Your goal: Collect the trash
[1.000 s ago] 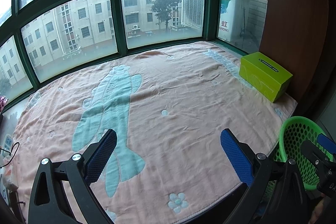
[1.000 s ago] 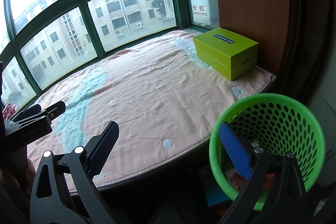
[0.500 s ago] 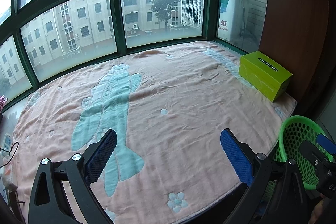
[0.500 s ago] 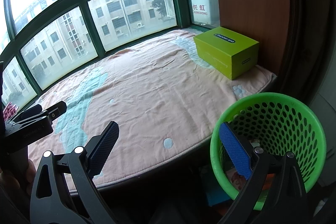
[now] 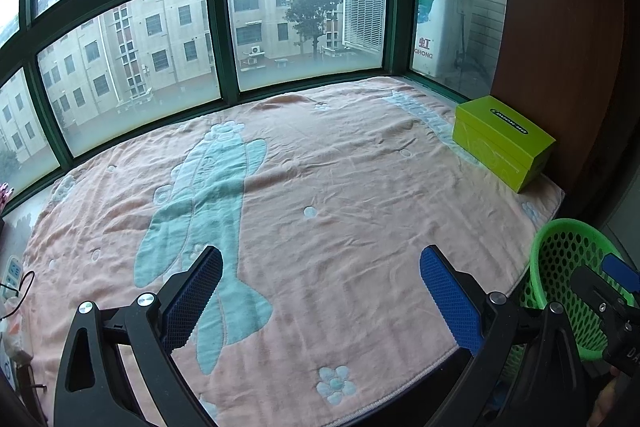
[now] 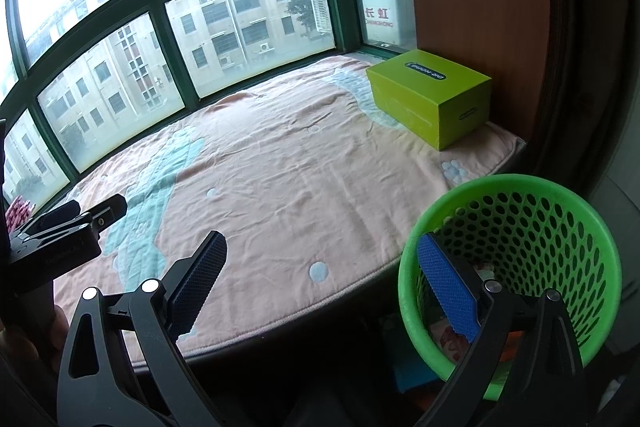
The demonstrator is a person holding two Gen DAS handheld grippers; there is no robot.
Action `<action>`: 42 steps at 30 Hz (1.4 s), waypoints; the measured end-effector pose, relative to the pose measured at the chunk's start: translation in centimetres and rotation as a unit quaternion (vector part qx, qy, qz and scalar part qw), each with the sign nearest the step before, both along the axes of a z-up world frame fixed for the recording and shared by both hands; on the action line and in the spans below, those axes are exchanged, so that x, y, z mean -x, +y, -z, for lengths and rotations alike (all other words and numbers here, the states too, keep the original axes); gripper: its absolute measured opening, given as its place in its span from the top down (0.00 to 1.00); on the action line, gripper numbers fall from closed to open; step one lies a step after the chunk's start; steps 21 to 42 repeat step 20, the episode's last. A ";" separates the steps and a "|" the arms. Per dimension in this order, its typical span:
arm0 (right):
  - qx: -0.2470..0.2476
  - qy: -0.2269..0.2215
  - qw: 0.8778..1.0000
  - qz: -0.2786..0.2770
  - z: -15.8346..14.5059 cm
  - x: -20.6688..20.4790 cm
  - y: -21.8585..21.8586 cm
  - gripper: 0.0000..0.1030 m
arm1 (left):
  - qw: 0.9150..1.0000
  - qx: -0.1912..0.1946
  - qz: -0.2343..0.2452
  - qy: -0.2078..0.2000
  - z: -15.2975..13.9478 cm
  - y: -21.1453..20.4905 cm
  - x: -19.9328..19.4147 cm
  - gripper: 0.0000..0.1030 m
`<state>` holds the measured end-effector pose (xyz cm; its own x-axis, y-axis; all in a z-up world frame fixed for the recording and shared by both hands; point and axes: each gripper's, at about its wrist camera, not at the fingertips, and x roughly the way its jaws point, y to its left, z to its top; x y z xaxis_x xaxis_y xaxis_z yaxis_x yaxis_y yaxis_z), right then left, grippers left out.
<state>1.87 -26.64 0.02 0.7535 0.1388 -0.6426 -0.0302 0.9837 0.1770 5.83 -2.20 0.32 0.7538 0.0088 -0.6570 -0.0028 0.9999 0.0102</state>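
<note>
Both tongs are spread wide with nothing between the pads. The left tongs (image 5: 320, 291) hang over the near edge of the pink blanket (image 5: 340, 187), and the right tongs (image 6: 320, 283) sit lower, at the blanket's right corner, with the right blue pad lined up over the rim of the green basket (image 6: 516, 187).

The basket stands off the right end of the blanket, below its edge, and there's already some stuff in the bottom, looks like paper or wrappers but I can't tell exactly. No loose trash shows on the blanket. The only thing on it is the green box (image 6: 432, 95), far right corner against the wood panel (image 6: 480, 7). If that counts as trash, it lies ahead and to the right of both tongs, long axis running diagonally from the window back toward the near right edge. The right tongs are clearly the nearer ones, and the basket is right under them too.
</note>
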 end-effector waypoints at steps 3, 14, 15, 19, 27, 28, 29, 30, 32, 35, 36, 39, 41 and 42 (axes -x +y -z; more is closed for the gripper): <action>0.000 0.000 1.000 0.000 0.0 0.0 -0.1 0.08 | 1.000 0.000 0.002 0.001 0.1 -0.1 0.0 0.07; -0.002 0.002 1.000 0.007 0.0 0.0 -0.5 0.08 | 1.000 0.001 0.010 0.008 0.4 -0.8 -0.1 0.07; -0.002 0.003 1.000 0.007 0.0 0.0 -0.6 0.08 | 1.000 0.001 0.010 0.008 0.3 -0.9 -0.1 0.07; -0.003 0.004 1.000 0.007 0.0 -0.1 -0.6 0.08 | 1.000 0.002 0.010 0.011 0.5 -0.9 -0.1 0.07; -0.003 0.004 1.000 0.006 0.1 0.0 -0.6 0.08 | 1.000 0.002 0.010 0.011 0.5 -1.0 -0.1 0.07; -0.003 0.004 1.000 0.006 0.1 0.0 -0.6 0.08 | 1.000 0.002 0.010 0.011 0.5 -1.0 -0.1 0.07; -0.003 0.004 1.000 0.006 0.1 0.0 -0.6 0.08 | 1.000 0.002 0.010 0.011 0.5 -1.0 -0.1 0.07; -0.003 0.004 1.000 0.006 0.1 0.0 -0.6 0.08 | 1.000 0.002 0.010 0.011 0.5 -1.0 -0.1 0.07; -0.003 0.004 1.000 0.006 0.1 0.0 -0.6 0.08 | 1.000 0.002 0.010 0.011 0.5 -1.0 -0.1 0.07; -0.003 0.004 1.000 0.006 0.1 0.0 -0.6 0.08 | 1.000 0.002 0.010 0.011 0.5 -1.0 -0.1 0.07; -0.003 0.004 1.000 0.006 0.1 0.0 -0.6 0.08 | 1.000 0.002 0.010 0.011 0.5 -1.0 -0.1 0.07; -0.003 0.004 1.000 0.006 0.1 0.0 -0.6 0.08 | 1.000 0.002 0.010 0.011 0.5 -1.0 -0.1 0.07; -0.003 0.004 1.000 0.006 0.1 0.0 -0.6 0.08 | 1.000 0.002 0.010 0.011 0.5 -1.0 -0.1 0.07; -0.003 0.004 1.000 0.006 0.1 0.0 -0.6 0.08 | 1.000 0.002 0.010 0.011 0.5 -1.0 -0.1 0.07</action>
